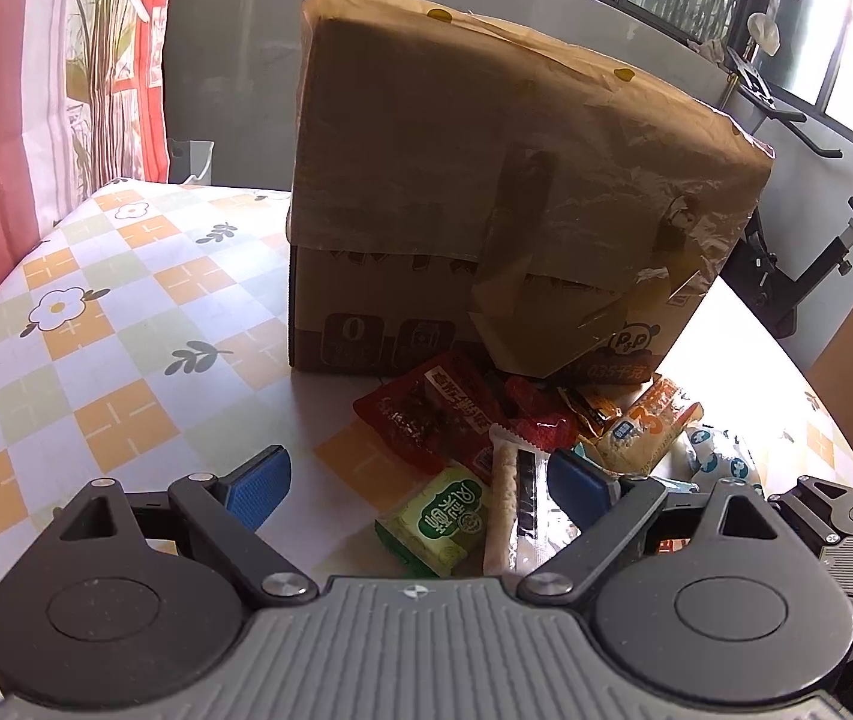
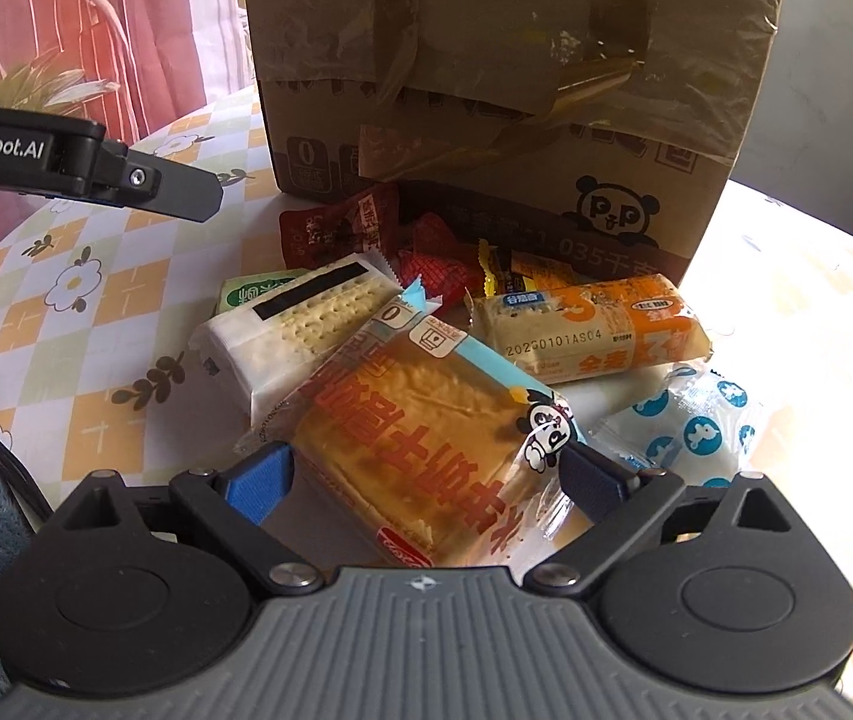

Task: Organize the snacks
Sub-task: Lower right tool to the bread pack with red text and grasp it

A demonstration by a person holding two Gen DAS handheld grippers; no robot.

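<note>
Only the right view shows the toast pack [image 2: 426, 450], a glossy clear wrapper over a flat golden slab, lying between the spread jaws of the right gripper [image 2: 426, 483], pads clear of it. The left gripper [image 1: 420, 480], jaws also spread, frames a green packet [image 1: 435, 525] and cracker pack [image 1: 507, 504]. Beyond both stands the taped cardboard box [image 1: 486, 180].

Both grippers' fingers [image 1: 267, 483] spread wide

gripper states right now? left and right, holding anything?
Left gripper: open, holding nothing, above the snack pile.
Right gripper: open, toast packet lies between its fingers, not clamped as far as I can tell.
</note>
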